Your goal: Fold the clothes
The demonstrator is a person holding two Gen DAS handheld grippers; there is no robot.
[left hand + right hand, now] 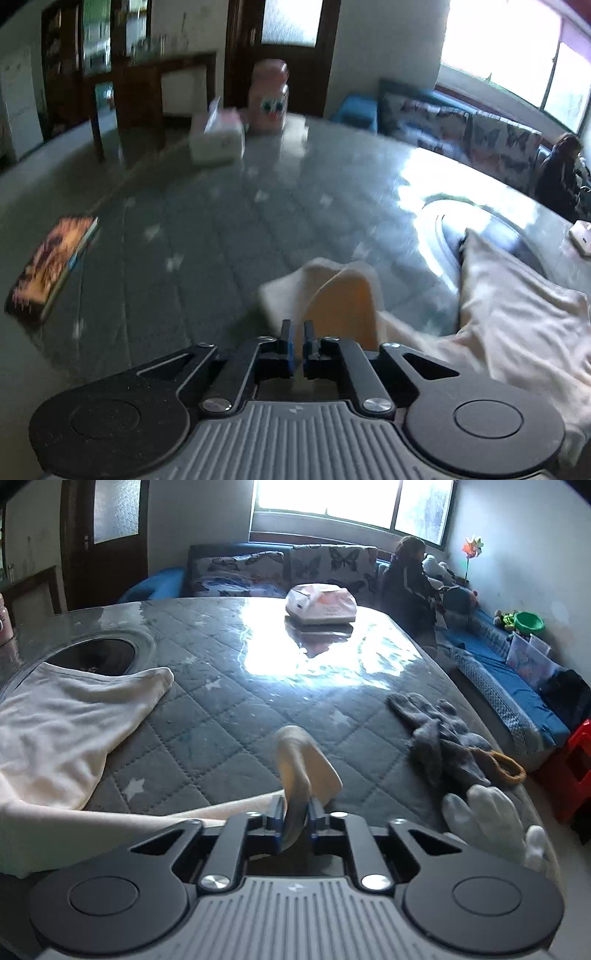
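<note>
A cream-white garment point(55, 720) lies spread on the quilted grey table cover point(221, 709), reaching toward the table's round dark opening. My right gripper point(296, 812) is shut on a bunched edge of the cream garment, which sticks up between its fingers. In the left wrist view the same garment point(517, 306) lies at the right. A folded-up corner point(332, 295) of it rises just ahead of my left gripper point(298, 332), whose jaws stand nearly together on the cloth.
A book point(51, 266) lies at the table's left. A tissue box point(218, 136) and a pink jar point(269, 96) stand at the far edge. A grey garment point(439, 734), a white glove point(484, 823) and a bag point(319, 603) sit on the right. A person point(406, 576) sits on the sofa.
</note>
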